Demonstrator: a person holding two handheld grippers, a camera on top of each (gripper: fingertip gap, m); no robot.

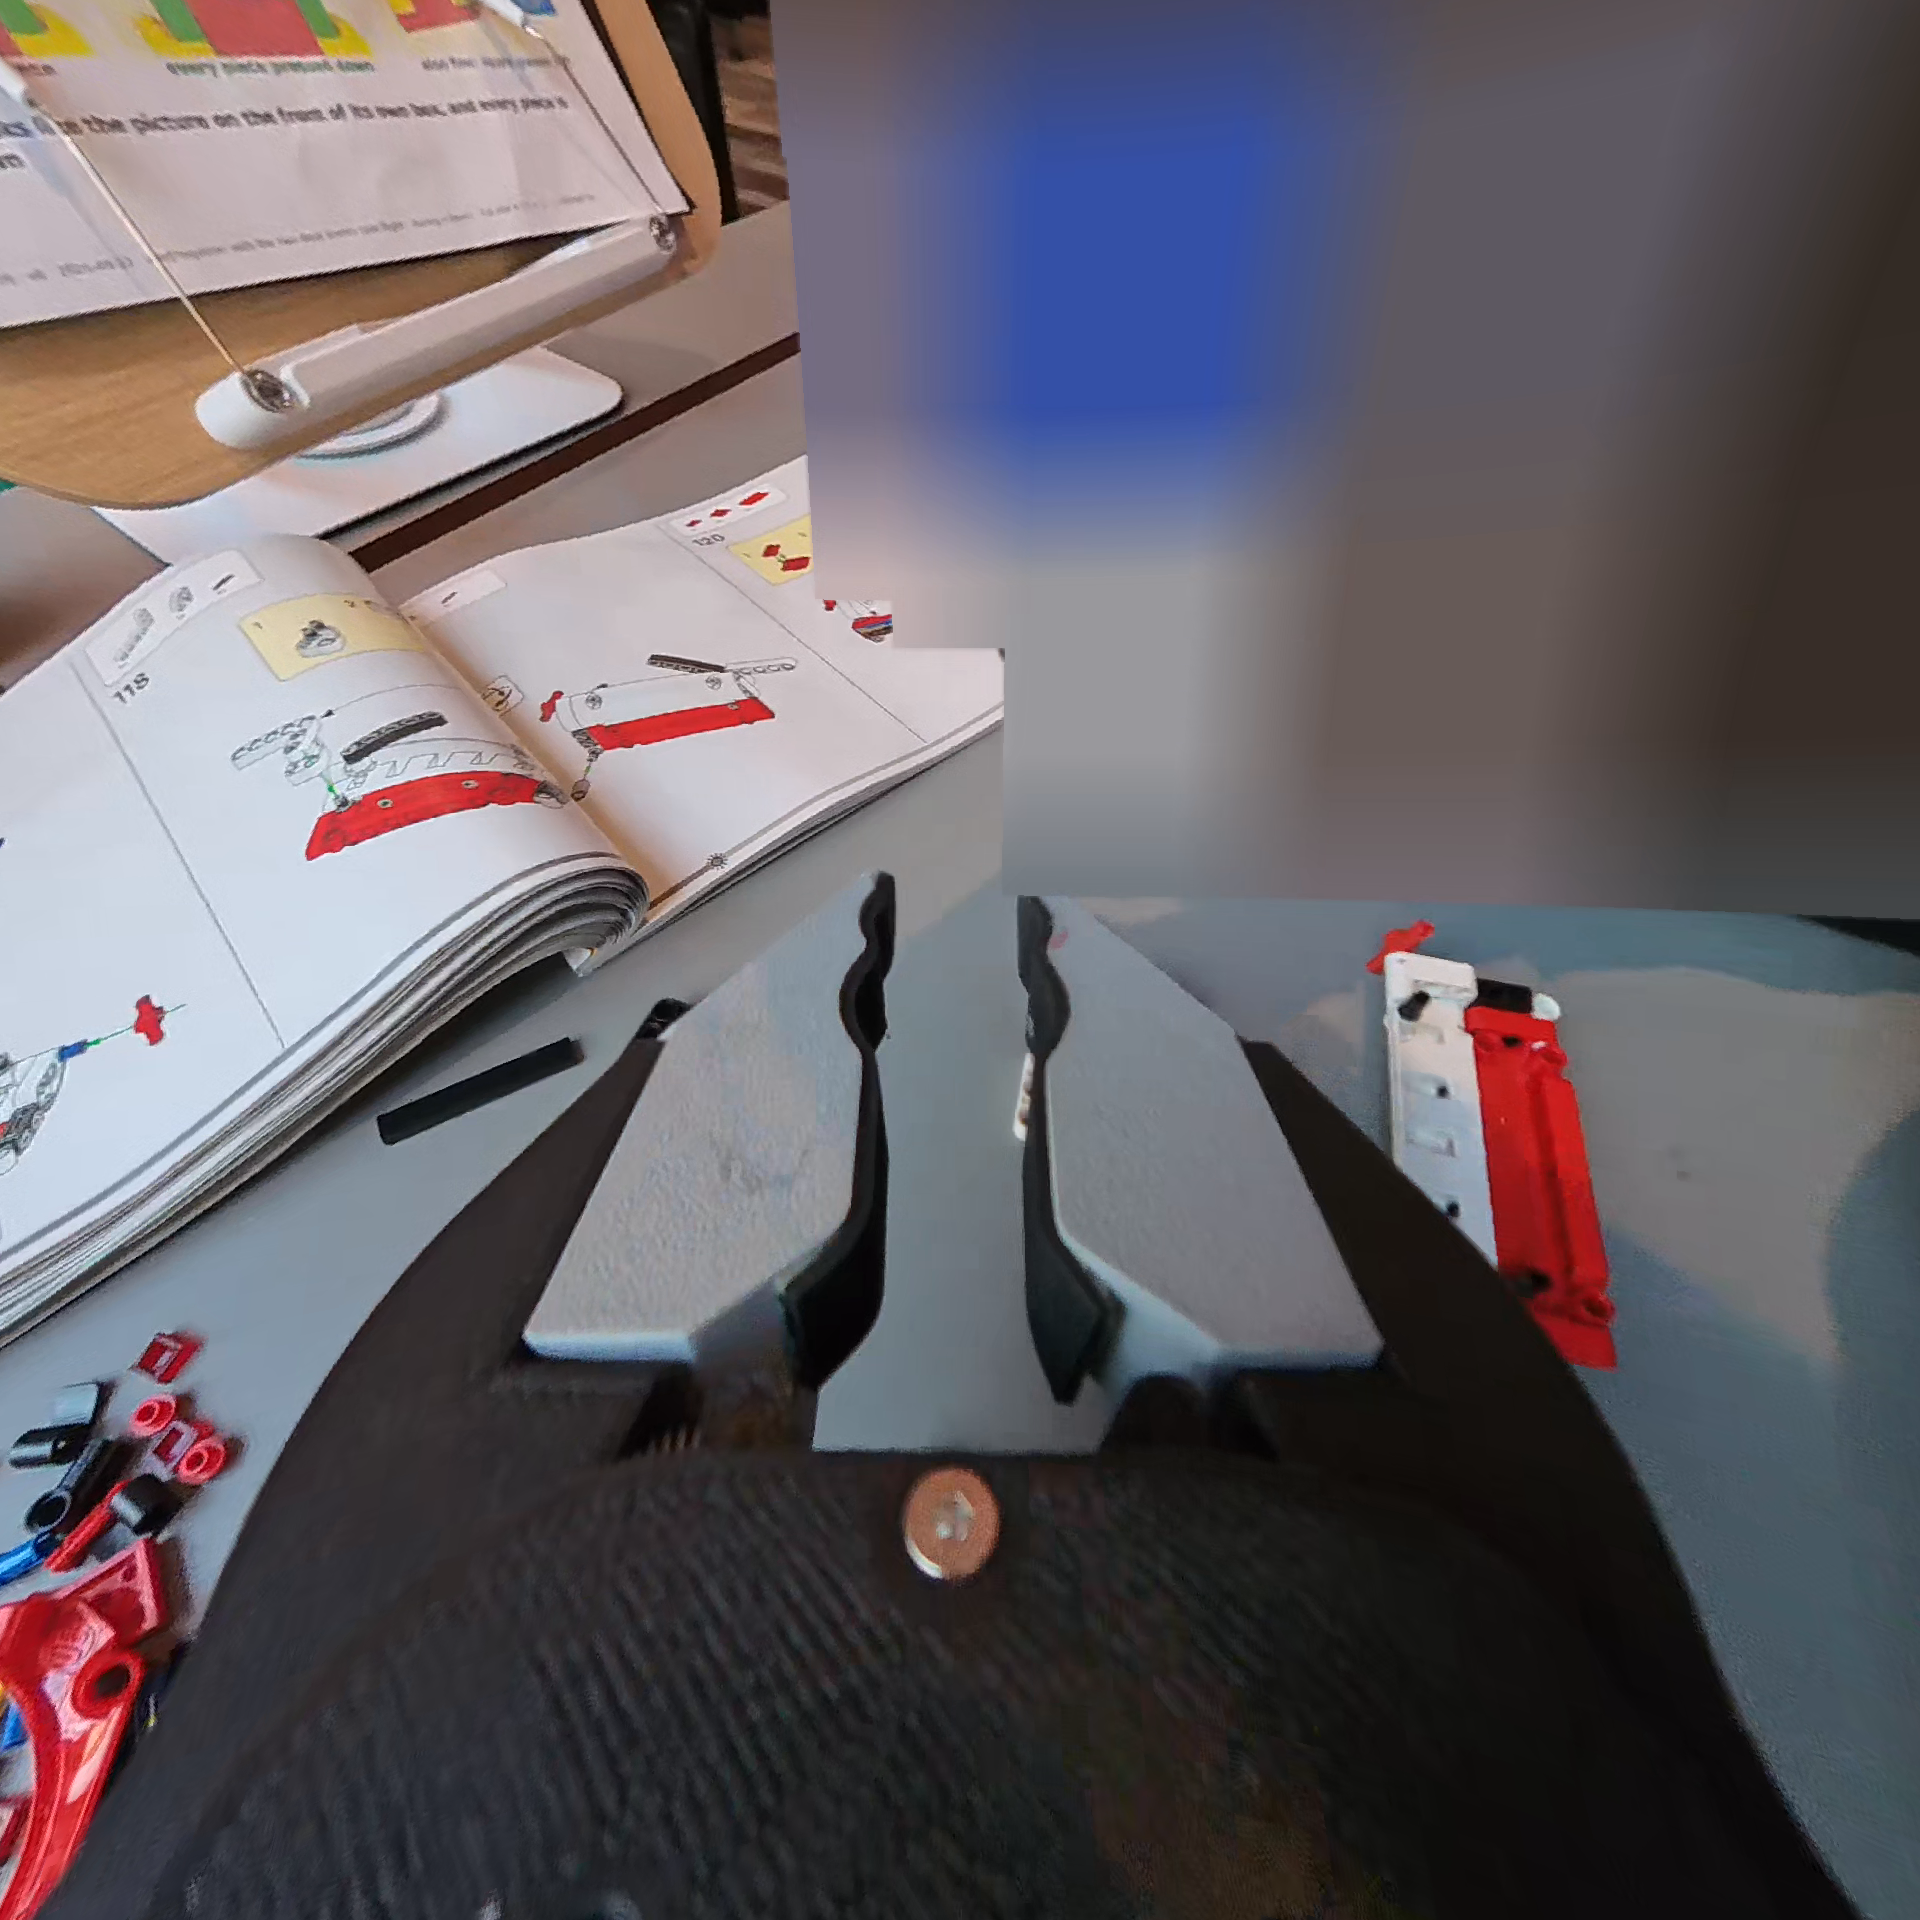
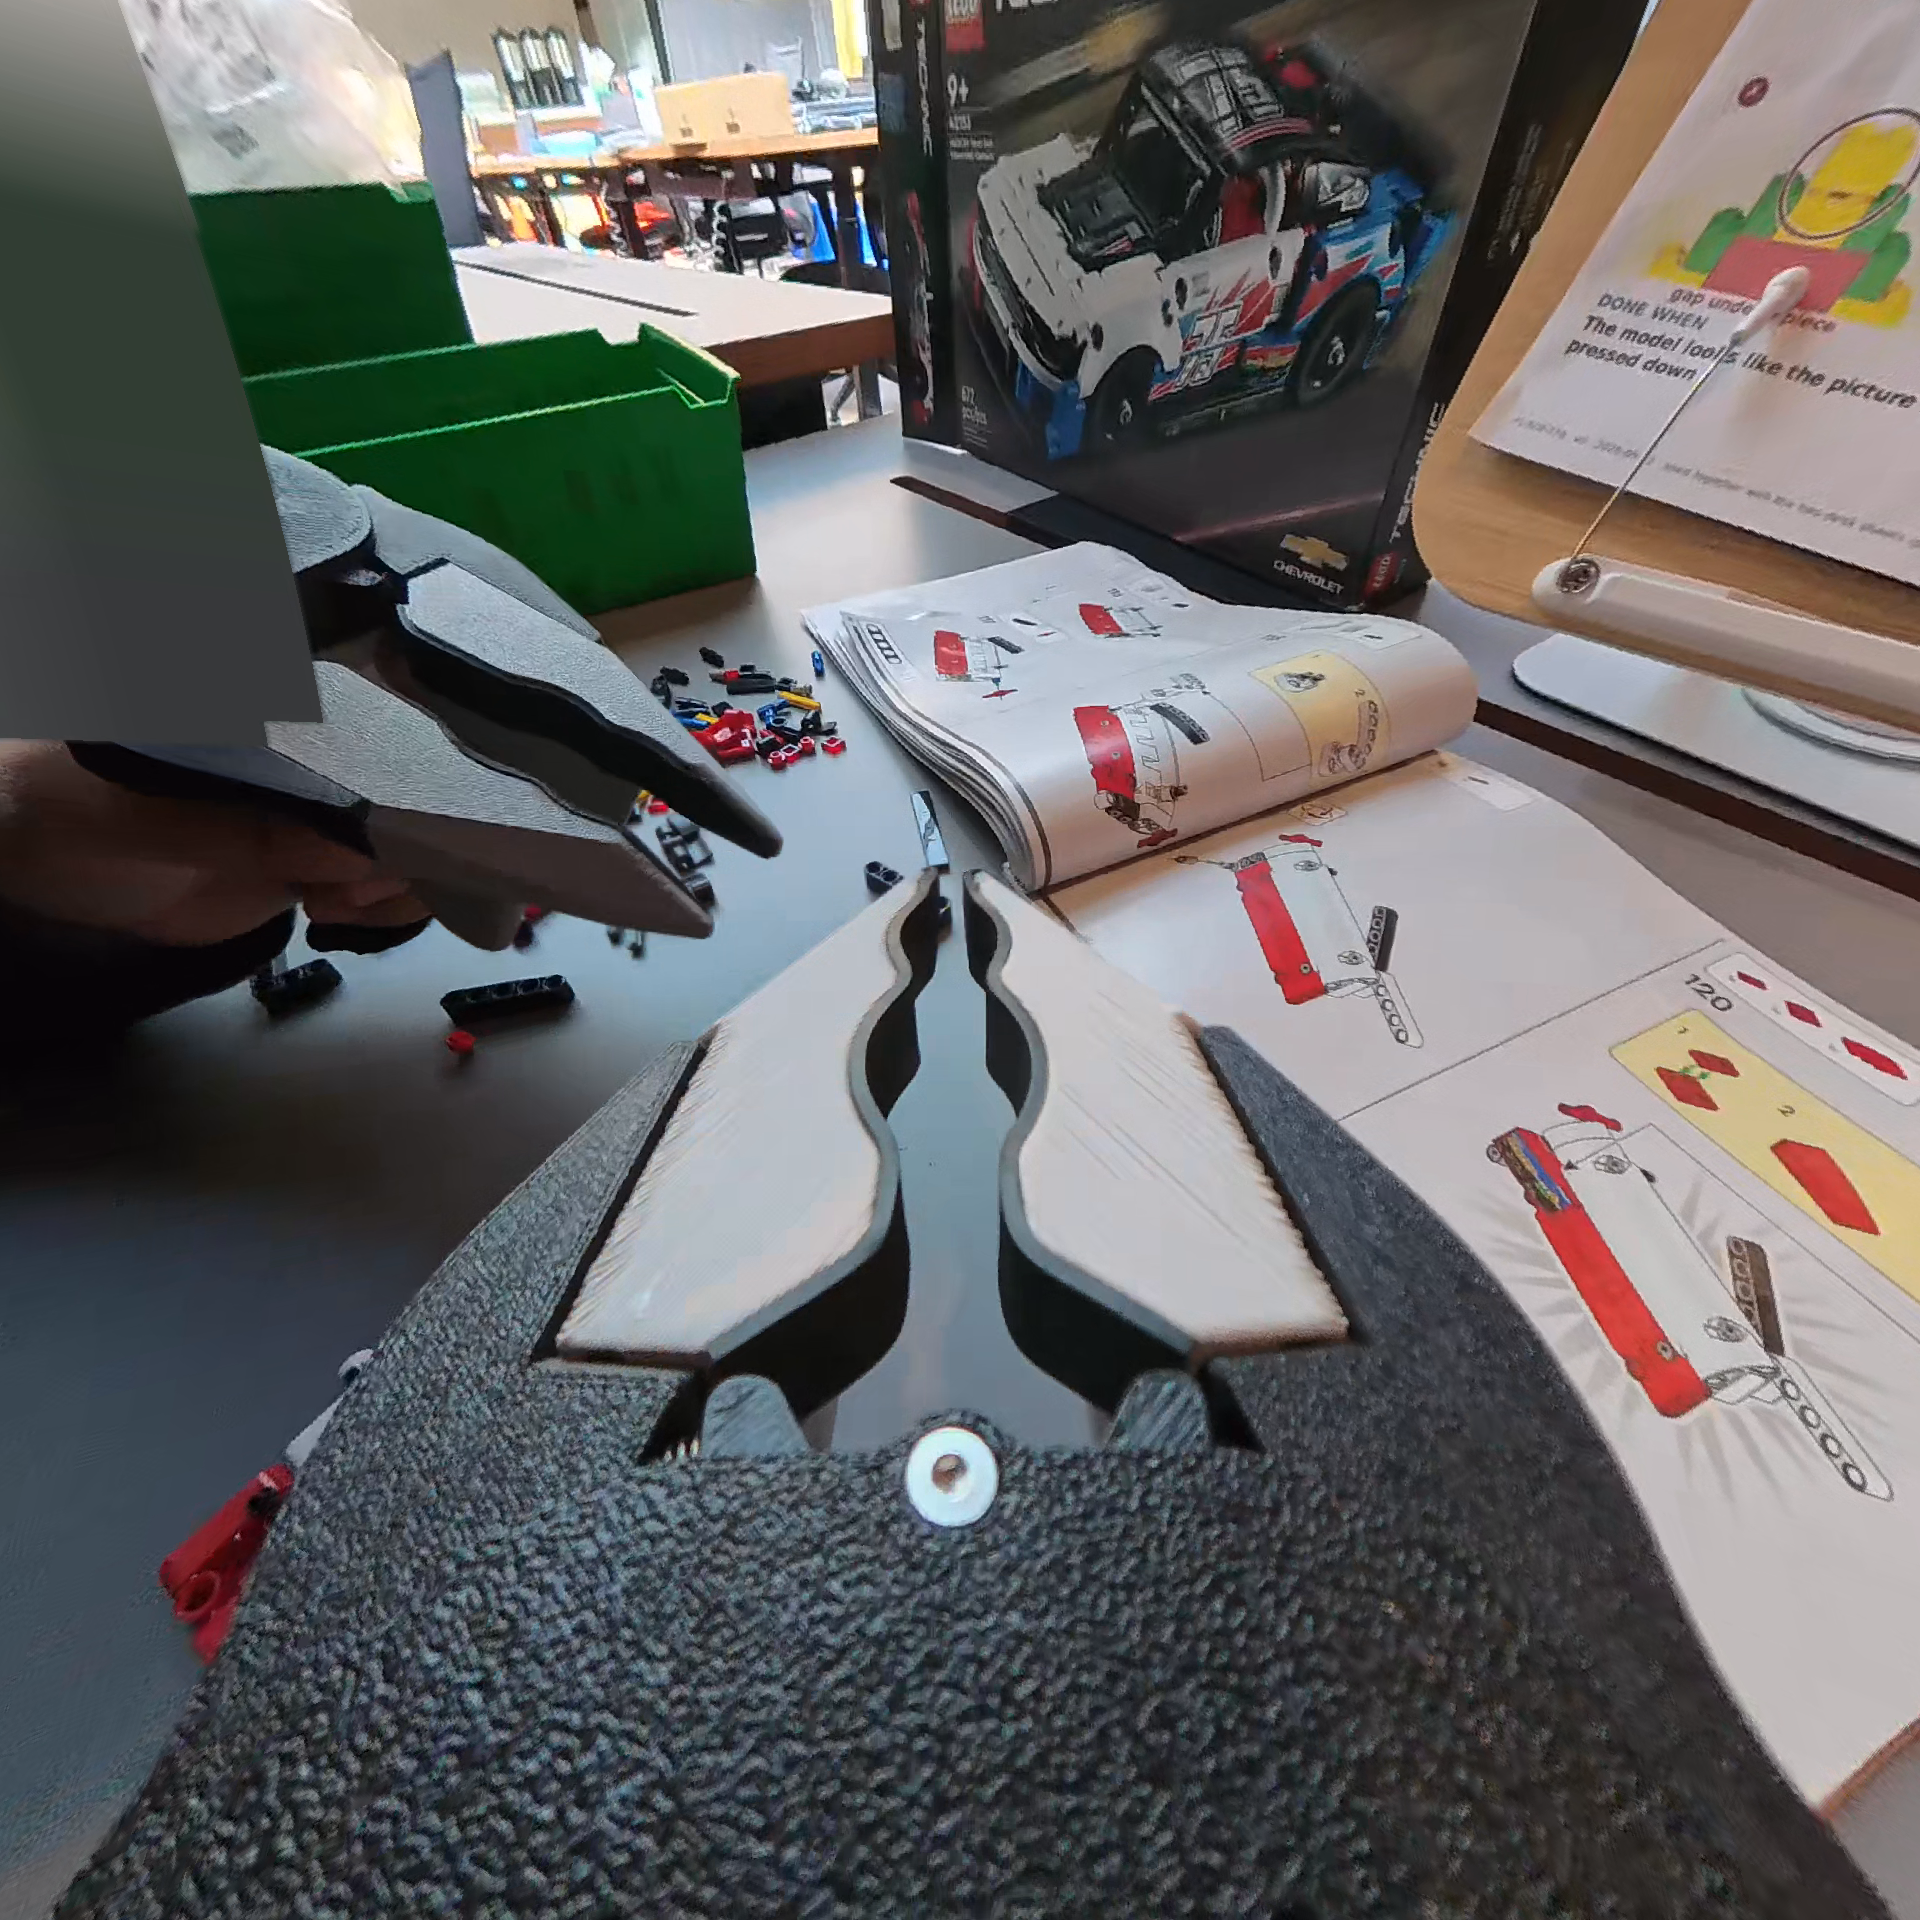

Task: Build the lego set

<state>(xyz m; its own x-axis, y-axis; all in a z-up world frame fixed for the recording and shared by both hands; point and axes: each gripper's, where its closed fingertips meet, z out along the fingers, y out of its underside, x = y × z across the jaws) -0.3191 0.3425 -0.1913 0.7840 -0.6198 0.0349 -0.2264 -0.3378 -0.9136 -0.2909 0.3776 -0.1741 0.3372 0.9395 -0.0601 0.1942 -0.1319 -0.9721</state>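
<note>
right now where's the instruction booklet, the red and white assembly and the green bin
instruction booklet (image 2: 1195, 727), right wrist view, on the curled left-hand page
red and white assembly (image 1: 1532, 1153), left wrist view, on its red panel
green bin (image 2: 540, 457), right wrist view, on its front wall

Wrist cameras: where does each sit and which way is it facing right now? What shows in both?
Left wrist view: sits on the left gripper, looking along its parted fingers over the grey table; red-and-white assembly to the right.
Right wrist view: sits on the right gripper, fingers nearly closed and empty, facing the set's box; the left gripper and the hand holding it show at left.
Shared: open instruction booklet, page stand, loose pieces.
</note>
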